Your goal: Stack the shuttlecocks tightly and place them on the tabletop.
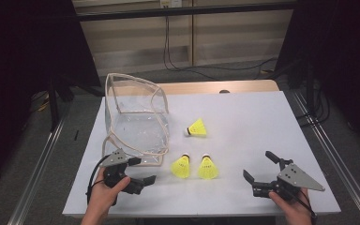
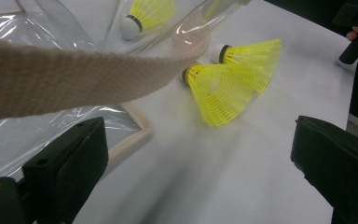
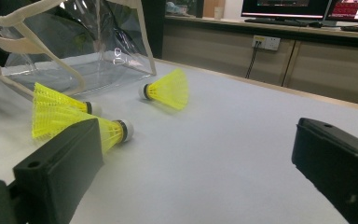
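Since both claws sit released w/ jaws wide apart, the left claw point(image 1: 141, 170) just beside the clear bag's point(image 1: 136, 117) webbing strap point(image 2: 70, 77) and the right claw point(image 1: 258, 166) near the front desk edge, a good start is prob. pinching the strap to hold the bag mouth open, then taking a shuttlecock by its cork tip, not the soft skirt. Two yellow shuttlecocks point(image 1: 182, 166) point(image 1: 208, 168) lie side by side between the claws, a third point(image 1: 197, 128) lies further back beside the bag. White desk point(image 1: 262, 122) is otherwise bare; cables, wood-panel wall and grey floor lie behind.
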A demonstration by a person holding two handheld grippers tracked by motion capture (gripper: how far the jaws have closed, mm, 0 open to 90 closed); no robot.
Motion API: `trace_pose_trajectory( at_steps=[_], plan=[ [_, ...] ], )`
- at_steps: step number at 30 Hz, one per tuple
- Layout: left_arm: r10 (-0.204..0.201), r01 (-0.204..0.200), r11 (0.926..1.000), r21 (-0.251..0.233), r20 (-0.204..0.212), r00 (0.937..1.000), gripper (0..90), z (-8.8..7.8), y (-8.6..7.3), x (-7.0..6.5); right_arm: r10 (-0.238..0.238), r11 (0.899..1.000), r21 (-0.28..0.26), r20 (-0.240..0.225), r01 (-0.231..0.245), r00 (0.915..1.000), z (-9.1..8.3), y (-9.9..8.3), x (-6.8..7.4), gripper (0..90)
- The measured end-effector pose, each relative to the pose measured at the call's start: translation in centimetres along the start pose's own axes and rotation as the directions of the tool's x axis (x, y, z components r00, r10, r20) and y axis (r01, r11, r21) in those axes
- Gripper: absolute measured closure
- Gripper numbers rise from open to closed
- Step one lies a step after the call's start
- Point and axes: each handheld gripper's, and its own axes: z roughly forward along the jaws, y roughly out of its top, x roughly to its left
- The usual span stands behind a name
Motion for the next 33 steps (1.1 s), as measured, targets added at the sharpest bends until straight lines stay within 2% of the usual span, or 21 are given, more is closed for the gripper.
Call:
trace_pose_trajectory(
  at_steps=[6,15,22,33],
  plan=[
    [0.005,-0.005,1.0000,0.001,-0.001,1.0000,4.0,-0.1,-0.3,0.3,0.000,1.000,-0.004,0.001,0.000,1.0000,0.0,0.0,0.0,1.2],
    [0.002,-0.003,0.9998,-0.022,-0.008,1.0000,4.0,-0.5,-0.5,0.7,-0.002,1.000,-0.001,-0.001,0.002,1.0000,0.1,0.0,0.0,1.2],
    [0.007,-0.007,0.9999,-0.014,-0.018,0.9998,4.0,-0.7,-0.8,1.2,-0.003,1.000,-0.002,-0.002,0.003,1.0000,0.0,0.1,-0.1,1.2],
    [0.008,-0.009,0.9991,-0.041,-0.033,0.9994,3.9,-1.1,-1.2,1.8,0.000,1.000,0.007,-0.004,0.000,1.0000,0.1,0.1,-0.1,1.2]
  ],
)
